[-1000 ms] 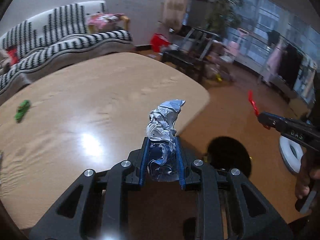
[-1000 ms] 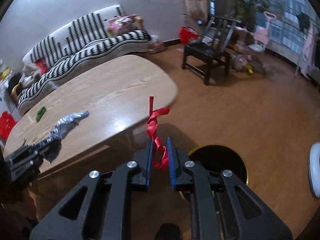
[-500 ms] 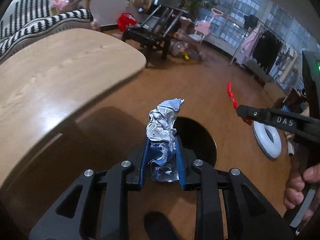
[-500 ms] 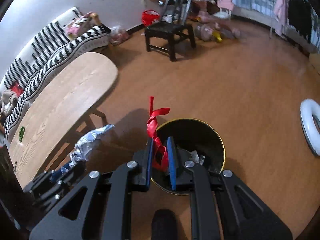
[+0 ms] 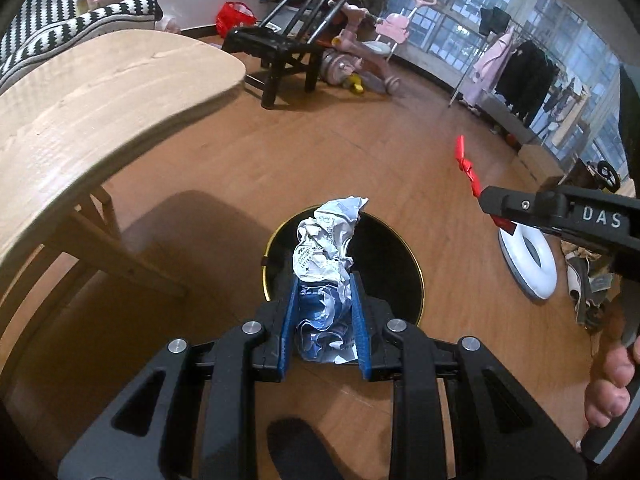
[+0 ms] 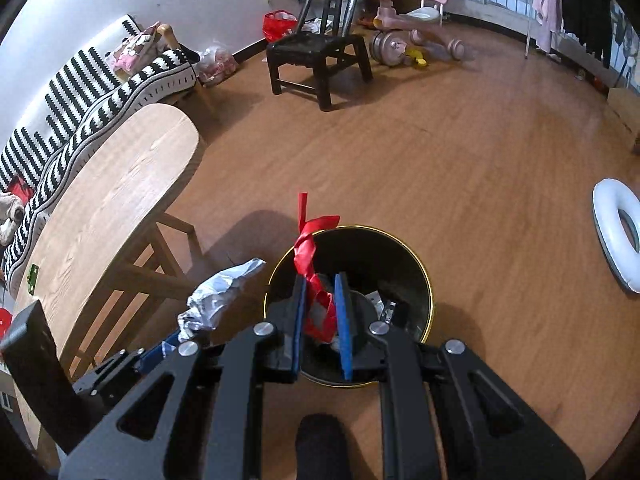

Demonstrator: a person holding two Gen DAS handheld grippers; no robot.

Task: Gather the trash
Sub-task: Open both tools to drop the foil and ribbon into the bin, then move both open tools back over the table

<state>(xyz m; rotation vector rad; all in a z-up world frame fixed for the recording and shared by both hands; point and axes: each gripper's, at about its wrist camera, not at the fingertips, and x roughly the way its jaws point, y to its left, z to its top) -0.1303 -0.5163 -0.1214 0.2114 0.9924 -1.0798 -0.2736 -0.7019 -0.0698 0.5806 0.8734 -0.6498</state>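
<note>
My left gripper (image 5: 322,280) is shut on a crumpled silver and blue wrapper (image 5: 326,248) and holds it above the near rim of a black trash bin with a gold rim (image 5: 384,256) on the floor. My right gripper (image 6: 323,280) is shut on a red ribbon scrap (image 6: 310,252) and hangs over the same bin (image 6: 400,256), which holds some scraps. The wrapper (image 6: 218,296) and left gripper show at lower left in the right wrist view. The ribbon (image 5: 468,172) and right gripper show at right in the left wrist view.
A wooden table (image 5: 100,92) stands left of the bin, with a small green item (image 6: 33,272) on it. A black chair (image 6: 316,52), a striped sofa (image 6: 92,92), a pink tricycle (image 6: 408,24) and a white ring (image 6: 618,232) lie around on the wooden floor.
Both grippers have moved off the table and come over the trash bin, each still holding its piece. The bin now lies directly under the fingers.
</note>
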